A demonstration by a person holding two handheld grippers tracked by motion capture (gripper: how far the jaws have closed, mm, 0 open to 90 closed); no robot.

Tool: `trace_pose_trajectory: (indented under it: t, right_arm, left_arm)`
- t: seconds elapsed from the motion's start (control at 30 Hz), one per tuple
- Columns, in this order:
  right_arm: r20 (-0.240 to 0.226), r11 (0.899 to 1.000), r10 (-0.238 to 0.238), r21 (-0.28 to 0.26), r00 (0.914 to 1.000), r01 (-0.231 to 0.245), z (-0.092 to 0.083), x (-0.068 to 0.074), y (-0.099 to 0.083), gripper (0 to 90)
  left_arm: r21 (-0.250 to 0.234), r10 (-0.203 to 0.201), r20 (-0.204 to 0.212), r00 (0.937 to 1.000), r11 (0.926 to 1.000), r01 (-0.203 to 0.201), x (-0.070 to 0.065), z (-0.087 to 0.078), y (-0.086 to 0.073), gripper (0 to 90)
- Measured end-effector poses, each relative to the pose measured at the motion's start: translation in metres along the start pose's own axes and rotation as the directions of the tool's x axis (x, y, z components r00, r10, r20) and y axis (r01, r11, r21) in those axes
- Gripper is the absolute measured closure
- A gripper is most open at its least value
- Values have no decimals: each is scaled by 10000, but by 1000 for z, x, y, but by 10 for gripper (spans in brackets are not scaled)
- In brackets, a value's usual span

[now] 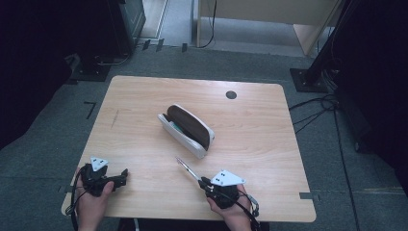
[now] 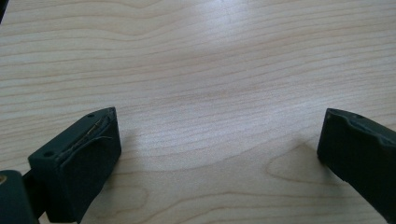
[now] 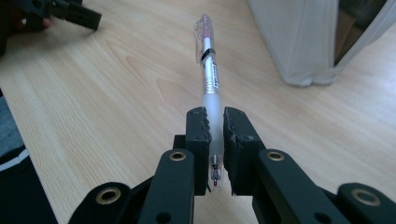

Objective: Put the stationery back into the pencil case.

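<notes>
A white pencil case [image 1: 186, 130] with a dark brown inside lies open in the middle of the wooden table [image 1: 144, 96]. My right gripper [image 1: 204, 183] at the front right is shut on a clear pen [image 1: 186, 168], which points up-left toward the case. In the right gripper view my right gripper [image 3: 214, 122] clamps the pen [image 3: 208, 74] near its tip end, with the case's white wall [image 3: 299, 42] at upper right. My left gripper [image 1: 122, 175] rests at the front left, held by a hand. In the left gripper view my left gripper [image 2: 219, 135] stands wide open over bare wood.
A round dark grommet hole [image 1: 231, 95] sits near the table's far edge. Black stand bases [image 1: 308, 79] and cables lie on the grey floor around the table. The left gripper [image 3: 70, 16] shows at the upper left of the right gripper view.
</notes>
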State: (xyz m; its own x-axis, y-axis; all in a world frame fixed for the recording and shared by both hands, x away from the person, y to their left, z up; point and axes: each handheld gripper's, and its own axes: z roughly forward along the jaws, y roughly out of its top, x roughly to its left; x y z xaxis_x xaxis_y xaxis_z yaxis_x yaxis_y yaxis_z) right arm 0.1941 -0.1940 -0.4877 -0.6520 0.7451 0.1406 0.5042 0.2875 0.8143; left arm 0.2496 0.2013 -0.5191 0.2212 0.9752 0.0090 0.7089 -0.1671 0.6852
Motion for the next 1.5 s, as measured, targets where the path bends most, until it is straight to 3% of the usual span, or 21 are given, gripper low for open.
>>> trace_pose_trajectory:
  t: [0.27,0.57,1.2,1.5]
  right_arm:
    - [91,9994,-167,-288,9998,169,-11,-3,22,810]
    - [316,9979,-50,-651,9995,71,-20,-12,45,810]
    - [855,9936,-271,-1072,9960,362,-25,-30,90,810]
    - [893,9916,-427,-1181,9951,532,-21,-34,109,810]
  left_arm:
    - [0,1,-1,10000,10000,-1,0,0,0,0]
    - [1,2,-1,10000,10000,-2,0,0,0,0]
    - [-3,1,-2,10000,10000,-1,0,0,0,0]
    - [6,0,3,10000,10000,0,0,0,0,0]
